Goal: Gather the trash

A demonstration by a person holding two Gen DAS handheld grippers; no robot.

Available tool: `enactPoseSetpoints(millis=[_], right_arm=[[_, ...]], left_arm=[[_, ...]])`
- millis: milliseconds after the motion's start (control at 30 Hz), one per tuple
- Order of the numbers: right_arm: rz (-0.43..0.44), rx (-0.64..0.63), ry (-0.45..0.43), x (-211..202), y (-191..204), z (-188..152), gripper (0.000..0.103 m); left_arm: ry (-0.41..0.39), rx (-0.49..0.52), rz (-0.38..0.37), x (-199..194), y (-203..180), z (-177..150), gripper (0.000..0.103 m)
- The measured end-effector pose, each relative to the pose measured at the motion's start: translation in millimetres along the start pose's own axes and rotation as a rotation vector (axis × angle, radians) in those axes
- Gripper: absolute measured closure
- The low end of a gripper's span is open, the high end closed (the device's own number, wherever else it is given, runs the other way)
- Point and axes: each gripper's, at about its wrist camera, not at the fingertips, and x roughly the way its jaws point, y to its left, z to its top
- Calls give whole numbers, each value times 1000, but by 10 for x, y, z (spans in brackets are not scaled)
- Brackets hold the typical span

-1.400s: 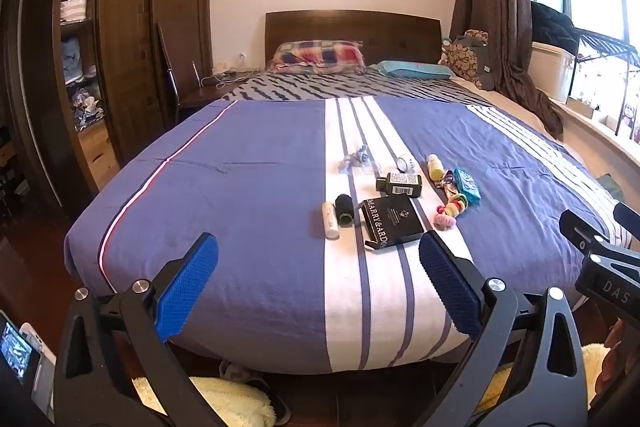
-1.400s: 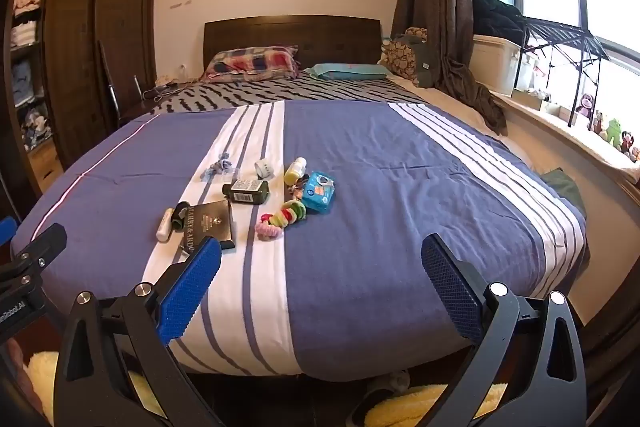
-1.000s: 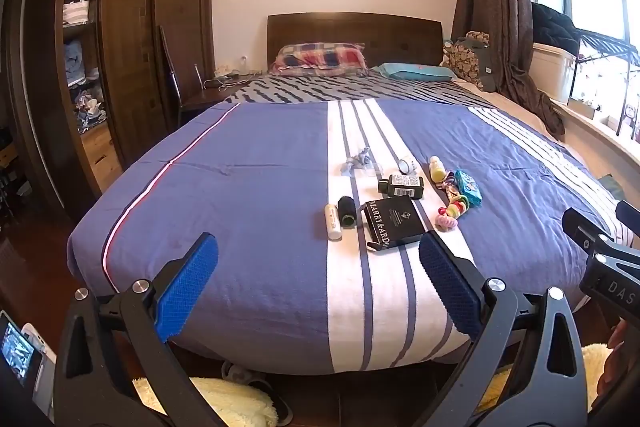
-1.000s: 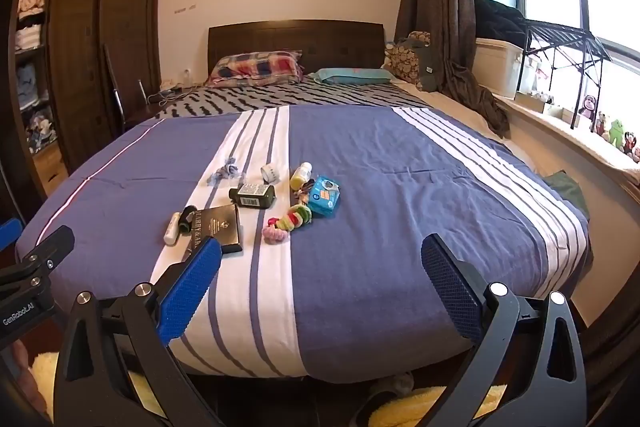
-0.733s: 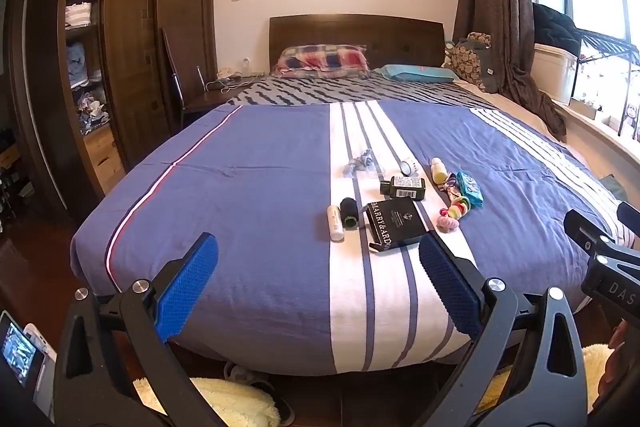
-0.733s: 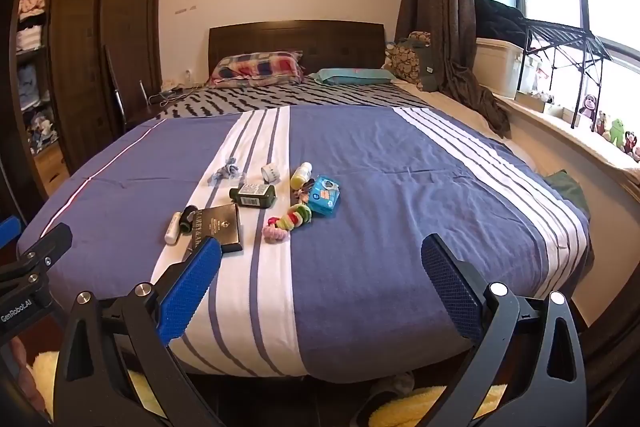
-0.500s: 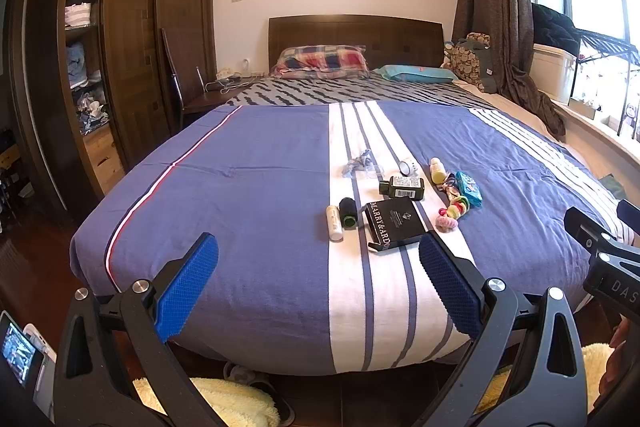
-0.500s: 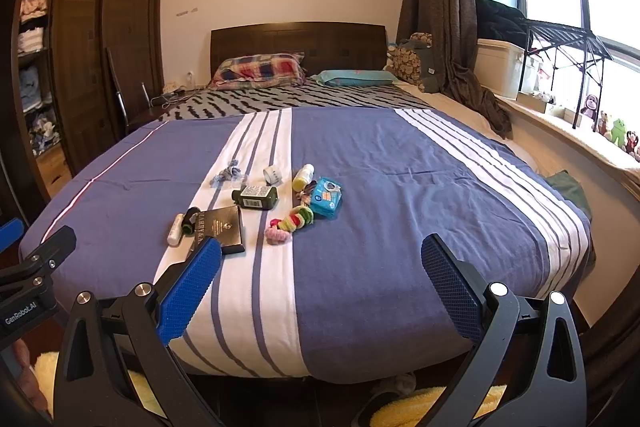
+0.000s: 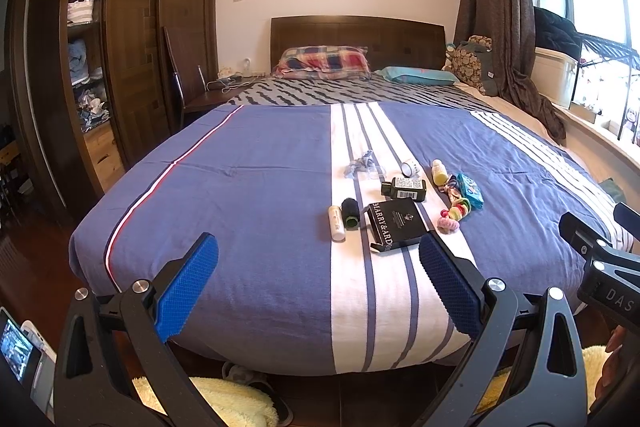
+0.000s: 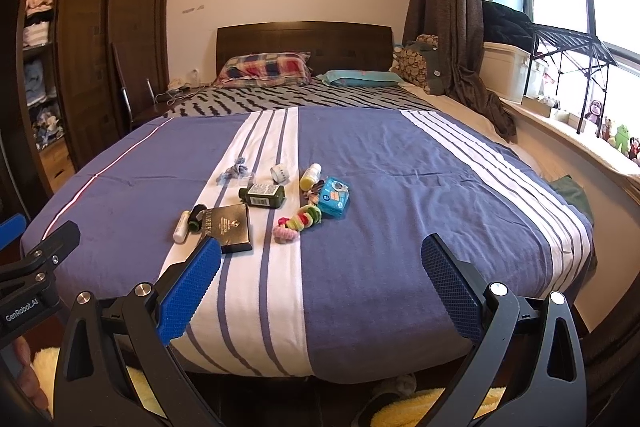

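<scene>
Two grippers, left gripper [image 9: 316,281] and right gripper [image 10: 322,277], hang wide open and empty off the foot edge of the blue-and-white striped bed [image 9: 256,195], whose white centre stripe carries the clutter (flat black box [image 9: 394,223], dark green bottle [image 9: 404,188], blue packet [image 9: 471,190]).

A bed cover [image 9: 248,163] in medium blue fills the middle of the frame, with a broad white band crossed by thin blue stripes. Right of centre on that band lie a black box [image 9: 394,223] with pale lettering, a dark green bottle [image 9: 404,188], a white tube [image 9: 336,223] and a turquoise packet [image 9: 470,184]. Upper centre, a red and blue plaid pillow [image 9: 322,57] sits against a dark brown headboard [image 9: 356,35]. Both grippers' pads [image 9: 188,291] are bright blue.
</scene>
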Motion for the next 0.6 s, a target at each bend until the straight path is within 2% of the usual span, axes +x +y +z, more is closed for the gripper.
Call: enactPoseSetpoints(millis=[600], right_arm=[[5, -3, -6, -24, 14, 11, 3]], left_arm=[[-10, 1, 1, -15, 12, -7, 8]])
